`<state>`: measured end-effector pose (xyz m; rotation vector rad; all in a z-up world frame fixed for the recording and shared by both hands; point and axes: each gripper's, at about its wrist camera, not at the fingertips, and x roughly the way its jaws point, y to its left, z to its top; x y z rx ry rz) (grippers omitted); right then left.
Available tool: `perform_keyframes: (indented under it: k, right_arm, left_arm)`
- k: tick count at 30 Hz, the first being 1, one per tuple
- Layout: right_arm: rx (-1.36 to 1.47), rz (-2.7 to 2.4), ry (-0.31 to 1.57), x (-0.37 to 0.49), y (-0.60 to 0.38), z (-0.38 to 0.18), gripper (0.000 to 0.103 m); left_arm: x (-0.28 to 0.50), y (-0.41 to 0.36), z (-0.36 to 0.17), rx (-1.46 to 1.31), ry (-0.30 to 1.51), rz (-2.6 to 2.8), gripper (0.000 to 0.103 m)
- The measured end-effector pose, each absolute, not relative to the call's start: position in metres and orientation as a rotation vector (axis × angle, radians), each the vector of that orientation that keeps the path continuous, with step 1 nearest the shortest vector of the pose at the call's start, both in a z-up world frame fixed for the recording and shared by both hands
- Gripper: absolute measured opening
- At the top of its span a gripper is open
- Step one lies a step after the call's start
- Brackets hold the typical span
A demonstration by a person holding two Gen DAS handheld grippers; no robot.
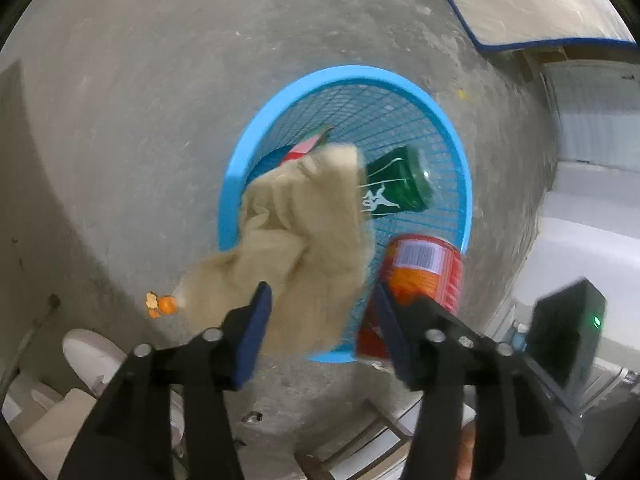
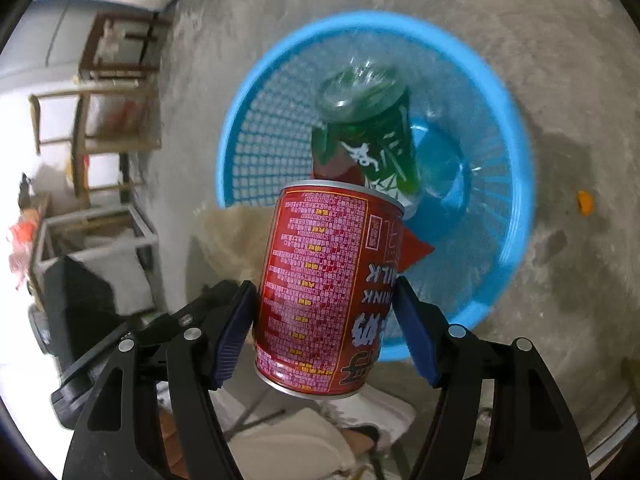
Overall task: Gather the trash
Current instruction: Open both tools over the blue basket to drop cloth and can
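Note:
A blue mesh trash basket (image 1: 240, 184) (image 2: 516, 184) stands on the concrete floor. A green bottle (image 1: 394, 186) (image 2: 372, 136) and a red packet (image 1: 304, 148) lie inside it. My left gripper (image 1: 322, 312) is open above the basket's near rim; a crumpled beige cloth (image 1: 304, 240), blurred, hangs just beyond its fingertips, apart from the pads. My right gripper (image 2: 324, 300) holds a red drink can (image 2: 320, 288) between its blue pads above the basket's edge. The can also shows in the left wrist view (image 1: 424, 276).
Orange peel scraps (image 1: 162, 304) (image 2: 585, 202) lie on the floor beside the basket. A blue-edged mat (image 1: 532, 0) lies at the far right. Wooden frames (image 2: 116, 92) and a black box (image 1: 568, 336) stand to the side. White objects (image 1: 92, 356) lie below the left gripper.

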<state>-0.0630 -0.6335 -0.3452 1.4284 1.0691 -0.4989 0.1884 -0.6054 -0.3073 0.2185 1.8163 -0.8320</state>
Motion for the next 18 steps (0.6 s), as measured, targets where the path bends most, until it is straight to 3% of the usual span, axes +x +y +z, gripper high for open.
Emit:
perform_keyframes:
  k: [5,11,18]
  right_arm:
    - [1.397,-0.473,1.200,-0.033,-0.631,-0.374,0.065]
    - [1.328,-0.501,1.331,-0.013,-0.627,-0.403,0.065]
    - [1.371,-0.491,1.243,-0.022,-0.631,-0.390,0.071]
  left_arm:
    - [0.190,-0.609,-0.290,0.200,1.761,-0.818,0.063]
    - [0.191,-0.607,-0.228,0.226,1.620,-0.862,0.064]
    - [0.195,-0.567,-0.119,0.253,1.372,-0.979,0.074]
